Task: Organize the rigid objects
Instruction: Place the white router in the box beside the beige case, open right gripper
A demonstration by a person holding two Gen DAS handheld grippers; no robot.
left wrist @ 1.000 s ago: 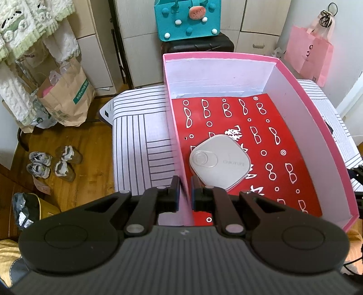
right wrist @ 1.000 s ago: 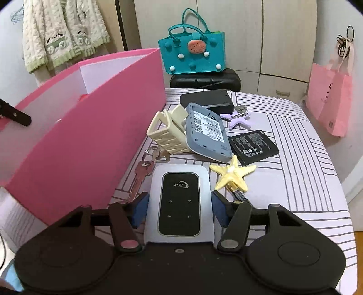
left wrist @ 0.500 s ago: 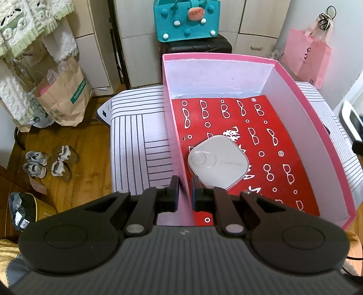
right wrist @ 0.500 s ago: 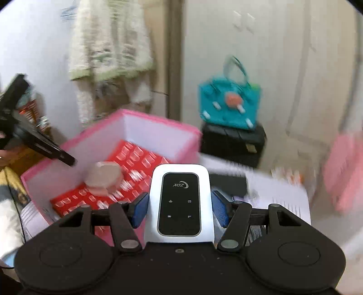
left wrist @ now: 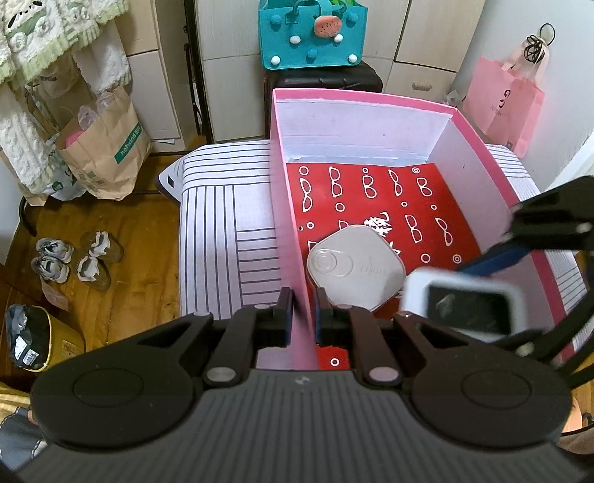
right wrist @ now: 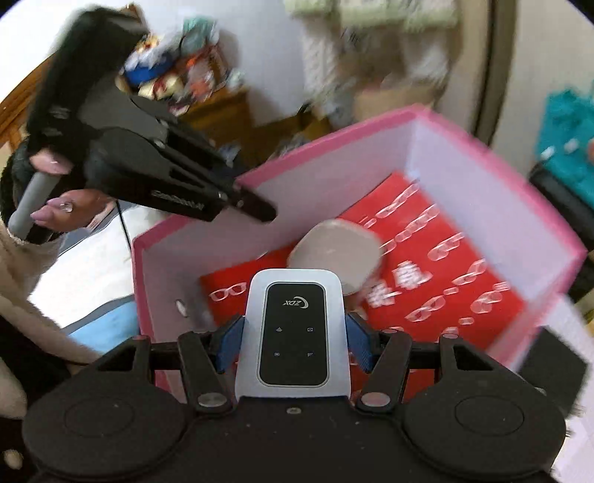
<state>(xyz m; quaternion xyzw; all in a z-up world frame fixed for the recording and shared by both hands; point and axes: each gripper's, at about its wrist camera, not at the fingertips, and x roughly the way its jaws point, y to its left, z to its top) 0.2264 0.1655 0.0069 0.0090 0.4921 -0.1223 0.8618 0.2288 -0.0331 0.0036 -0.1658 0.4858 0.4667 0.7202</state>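
Pocket router [right wrist: 293, 330], white with a black face, sits pinched between the blue pads of the right gripper [right wrist: 293, 336], held in the air over the near part of the pink box [left wrist: 479, 145]; from the left wrist view it shows blurred at four o'clock [left wrist: 464, 308], just above the box's red floor. The left gripper [left wrist: 303, 315] is nearly closed on the box's left wall, one finger outside and one inside, at the near corner. A hand [right wrist: 55, 193] grips its handle, with a cream sleeve below it.

Inside the box a red sheet printed with white spectacles [left wrist: 371, 200] covers the floor, and a rounded white device [left wrist: 356, 267] lies on it toward the near left, close to the clamped wall.

The box rests on a surface [left wrist: 226, 208] covered in white cloth with thin dark stripes, which shows at nine o'clock of the box and again in a strip at three o'clock. Beyond it, at twelve o'clock, a teal felt bag [left wrist: 310, 35] stands on a black case [left wrist: 323, 76] against pale cupboard doors. A pink paper bag [left wrist: 505, 100] hangs at two o'clock. At ten o'clock a brown paper bag [left wrist: 107, 145] leans under knitted clothes, and small shoes [left wrist: 70, 256] sit on the wooden floor [left wrist: 111, 223] at nine o'clock.
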